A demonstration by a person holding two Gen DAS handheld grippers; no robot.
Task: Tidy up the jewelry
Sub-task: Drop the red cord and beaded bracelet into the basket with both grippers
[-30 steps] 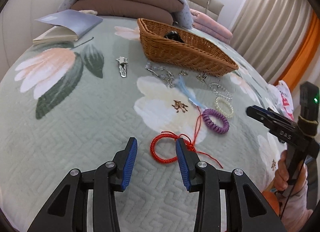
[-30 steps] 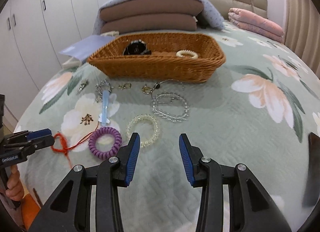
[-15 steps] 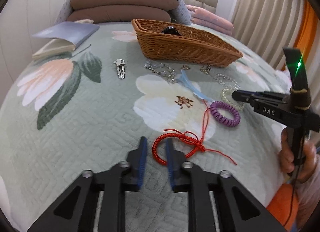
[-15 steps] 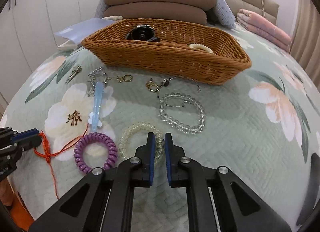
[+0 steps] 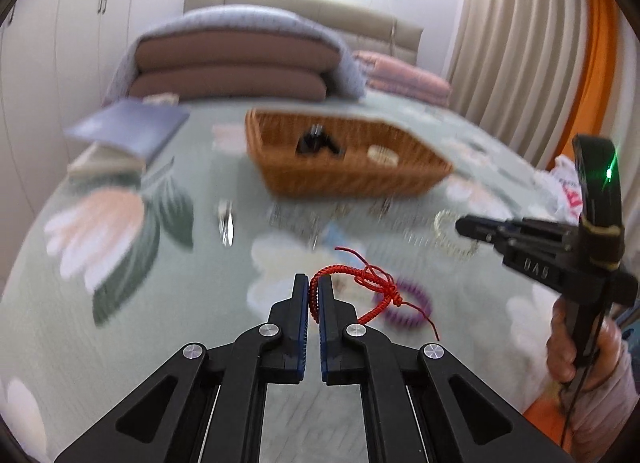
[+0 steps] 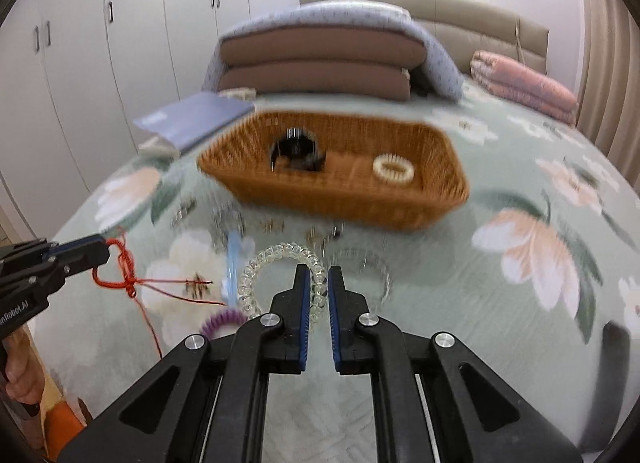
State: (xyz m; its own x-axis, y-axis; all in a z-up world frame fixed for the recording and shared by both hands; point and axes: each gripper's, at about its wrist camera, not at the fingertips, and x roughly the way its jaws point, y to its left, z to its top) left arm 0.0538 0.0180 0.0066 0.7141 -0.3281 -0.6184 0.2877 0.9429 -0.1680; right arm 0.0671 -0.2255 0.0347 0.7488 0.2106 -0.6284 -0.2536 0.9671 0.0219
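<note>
The bed's floral quilt carries everything, blurred by camera motion. Toward the pillows sits the wicker basket, already holding a dark round piece, too blurred to name, and a cream beaded bracelet. In front of it lie loose pieces: a purple coil hair tie, a pale blue clip, and small chains too smeared to name.

The left gripper is closed on the red cord bracelet, which hangs clear of the quilt with its knotted tails trailing. The right gripper is clamped on the clear beaded bracelet, its loop standing off to the left of the fingers.

The step in hand looks like the carry: both pieces are picked up and raised. Next, each gripper likely needs to travel forward over the basket rim and release only once above the interior, with the red tails kept from snagging on the wicker.
</note>
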